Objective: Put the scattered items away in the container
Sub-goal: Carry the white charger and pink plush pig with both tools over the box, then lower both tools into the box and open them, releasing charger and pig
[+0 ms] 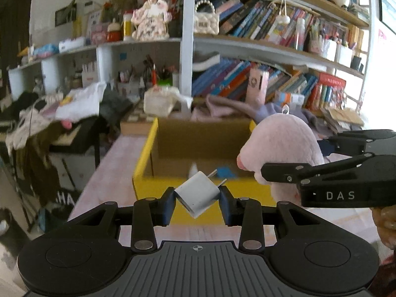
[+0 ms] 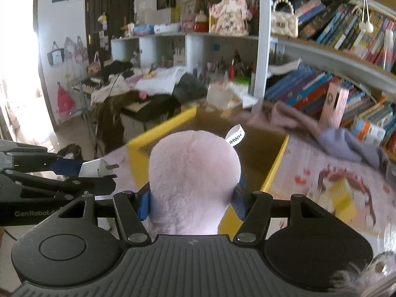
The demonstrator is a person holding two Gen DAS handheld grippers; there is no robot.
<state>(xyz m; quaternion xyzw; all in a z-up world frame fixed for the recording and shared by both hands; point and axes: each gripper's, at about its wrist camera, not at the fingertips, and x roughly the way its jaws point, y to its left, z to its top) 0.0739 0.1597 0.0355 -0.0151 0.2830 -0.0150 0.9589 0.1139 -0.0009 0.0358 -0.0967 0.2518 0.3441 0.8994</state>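
My left gripper (image 1: pixel 198 198) is shut on a white plug adapter (image 1: pixel 198 194), held in the air just before the near wall of the yellow cardboard box (image 1: pixel 146 151). My right gripper (image 2: pixel 191 201) is shut on a pink plush toy (image 2: pixel 194 173) and holds it above the box's near right corner (image 2: pixel 277 158). The plush (image 1: pixel 282 146) and the right gripper (image 1: pixel 269 163) also show at the right of the left wrist view. The left gripper with the adapter (image 2: pixel 95 168) shows at the left of the right wrist view. A blue item (image 1: pixel 226 172) lies in the box.
The box stands on a pink patterned tablecloth (image 2: pixel 334 173). Purple and pink cloths (image 2: pixel 341 141) lie behind the box to the right. Bookshelves (image 1: pixel 272 79) rise behind the table. A cluttered desk (image 1: pixel 61 113) stands to the left.
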